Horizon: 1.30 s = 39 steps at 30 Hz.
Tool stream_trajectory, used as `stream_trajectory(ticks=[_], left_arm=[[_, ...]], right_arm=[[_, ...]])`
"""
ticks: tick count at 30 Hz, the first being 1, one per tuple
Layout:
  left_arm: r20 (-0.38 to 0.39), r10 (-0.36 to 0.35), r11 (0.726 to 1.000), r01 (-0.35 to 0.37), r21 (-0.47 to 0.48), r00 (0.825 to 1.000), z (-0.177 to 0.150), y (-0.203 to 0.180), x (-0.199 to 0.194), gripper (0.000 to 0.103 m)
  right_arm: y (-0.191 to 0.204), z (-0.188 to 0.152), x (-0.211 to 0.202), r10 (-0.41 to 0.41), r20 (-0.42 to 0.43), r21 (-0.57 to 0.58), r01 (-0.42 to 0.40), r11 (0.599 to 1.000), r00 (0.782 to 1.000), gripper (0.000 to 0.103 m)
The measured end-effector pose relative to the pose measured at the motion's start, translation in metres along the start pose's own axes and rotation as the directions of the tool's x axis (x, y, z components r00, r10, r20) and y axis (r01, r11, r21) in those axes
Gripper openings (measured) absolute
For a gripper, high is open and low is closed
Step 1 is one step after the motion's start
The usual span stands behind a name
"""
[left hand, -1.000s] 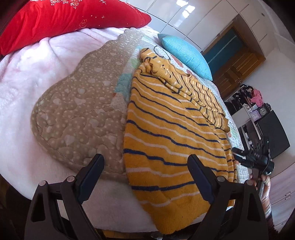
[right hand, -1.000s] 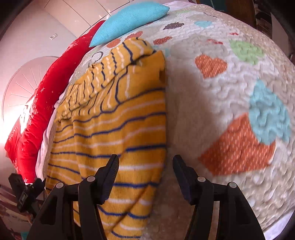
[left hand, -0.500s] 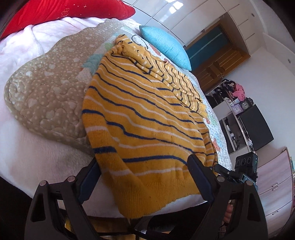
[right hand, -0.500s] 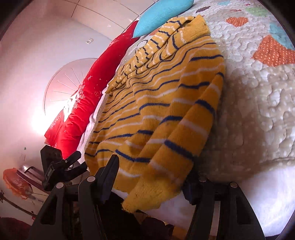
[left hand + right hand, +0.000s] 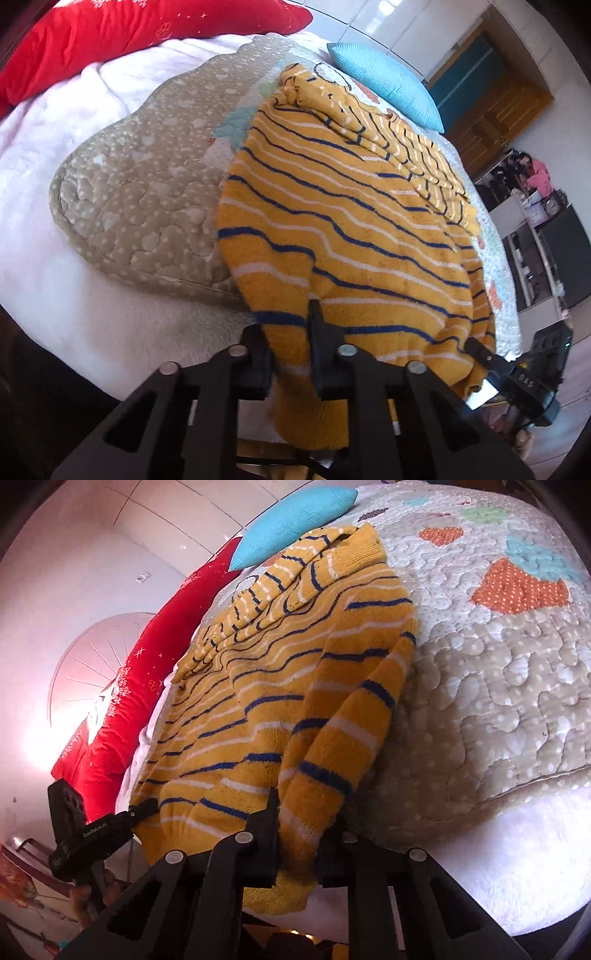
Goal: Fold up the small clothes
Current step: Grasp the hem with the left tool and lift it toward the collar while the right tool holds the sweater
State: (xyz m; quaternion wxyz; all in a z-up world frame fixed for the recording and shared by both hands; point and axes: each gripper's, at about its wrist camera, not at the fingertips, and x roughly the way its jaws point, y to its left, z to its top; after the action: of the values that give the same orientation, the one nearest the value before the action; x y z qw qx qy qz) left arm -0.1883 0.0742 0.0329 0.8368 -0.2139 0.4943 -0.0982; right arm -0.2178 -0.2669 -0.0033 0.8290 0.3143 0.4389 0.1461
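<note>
A yellow knit sweater with blue and white stripes lies flat on the bed, its hem hanging over the near edge. My left gripper is shut on the hem at one bottom corner, and the fabric bunches between its pads. In the right wrist view the sweater has its side edge folded into a thick ridge. My right gripper is closing on that ridge at the other bottom corner, with its pads pressing the knit. Each gripper shows in the other's view: the right gripper, the left gripper.
The sweater rests on a quilted beige mat with coloured hearts, over a white fleece blanket. A red pillow and a blue cushion lie at the far end. Shelves and dark furniture stand beyond the bed.
Both grippers stood open over the hem half a second ago; both have now closed on it. The fabric now puckers up at each grip.
</note>
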Motion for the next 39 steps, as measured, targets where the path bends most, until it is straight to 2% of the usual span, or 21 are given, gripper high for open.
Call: stream_trajectory(ticks=[2,5,8,13,16,21,24,29,32,34,35,37,38,39], left_arm=[[0.001,-0.038,0.999,0.038,-0.008,0.999,-0.001,0.006,-0.012,0.008],[0.023,-0.039,0.999,0.038,0.030,0.999,-0.009,0.004,-0.033,0.008],[0.033,-0.039,0.998,0.038,0.045,0.999,-0.023,0.002,-0.051,0.008],[0.040,0.000,0.998,-0.003,0.062,0.999,-0.044,0.005,-0.065,0.006],[0.045,-0.002,0.999,0.000,0.040,0.999,-0.045,0.012,-0.068,0.006],[0.105,-0.028,0.999,0.025,0.028,0.994,-0.020,0.011,-0.077,0.003],[0.171,-0.033,0.998,0.025,0.051,0.985,0.007,-0.002,-0.084,0.000],[0.264,-0.049,0.996,0.027,0.085,0.963,0.086,-0.028,-0.079,0.000],[0.281,-0.061,0.993,0.031,0.110,0.958,0.126,-0.047,-0.071,0.000],[0.297,-0.072,0.992,0.037,0.123,0.952,0.135,-0.056,-0.072,0.002],[0.307,-0.075,0.990,0.035,0.135,0.949,0.138,-0.060,-0.073,0.007],[0.324,-0.065,0.988,0.014,0.157,0.944,0.135,-0.064,-0.077,0.027],[0.334,-0.056,0.987,0.002,0.160,0.941,0.131,-0.063,-0.080,0.043],[0.342,-0.053,0.987,-0.004,0.164,0.938,0.127,-0.060,-0.082,0.050]], right_arm=[[-0.004,-0.004,-0.008,0.048,-0.023,0.015,-0.048,0.999,0.999,0.013],[-0.003,-0.015,-0.025,0.092,-0.040,0.009,-0.092,0.996,0.995,0.011],[0.000,-0.031,-0.039,0.099,-0.061,0.000,-0.099,0.995,0.993,0.010],[-0.005,-0.056,-0.048,0.100,-0.089,0.022,-0.099,0.995,0.991,0.009],[-0.005,-0.049,-0.050,0.116,-0.070,0.030,-0.114,0.993,0.991,0.009],[0.024,-0.023,-0.061,0.143,-0.048,-0.073,-0.146,0.987,0.989,0.009],[0.045,0.007,-0.065,0.173,-0.013,-0.123,-0.173,0.977,0.985,0.009],[0.086,0.084,-0.051,0.180,0.068,-0.184,-0.165,0.969,0.981,0.009],[0.090,0.140,-0.029,0.186,0.098,-0.136,-0.172,0.976,0.978,0.009],[0.088,0.174,-0.010,0.172,0.117,-0.084,-0.163,0.983,0.978,0.009],[0.085,0.190,0.000,0.161,0.122,-0.060,-0.155,0.986,0.979,0.009],[0.078,0.220,0.024,0.119,0.123,-0.010,-0.119,0.993,0.985,0.009],[0.074,0.233,0.037,0.097,0.116,0.013,-0.099,0.995,0.989,0.009],[0.068,0.245,0.050,0.060,0.113,0.030,-0.064,0.997,0.992,0.009]])
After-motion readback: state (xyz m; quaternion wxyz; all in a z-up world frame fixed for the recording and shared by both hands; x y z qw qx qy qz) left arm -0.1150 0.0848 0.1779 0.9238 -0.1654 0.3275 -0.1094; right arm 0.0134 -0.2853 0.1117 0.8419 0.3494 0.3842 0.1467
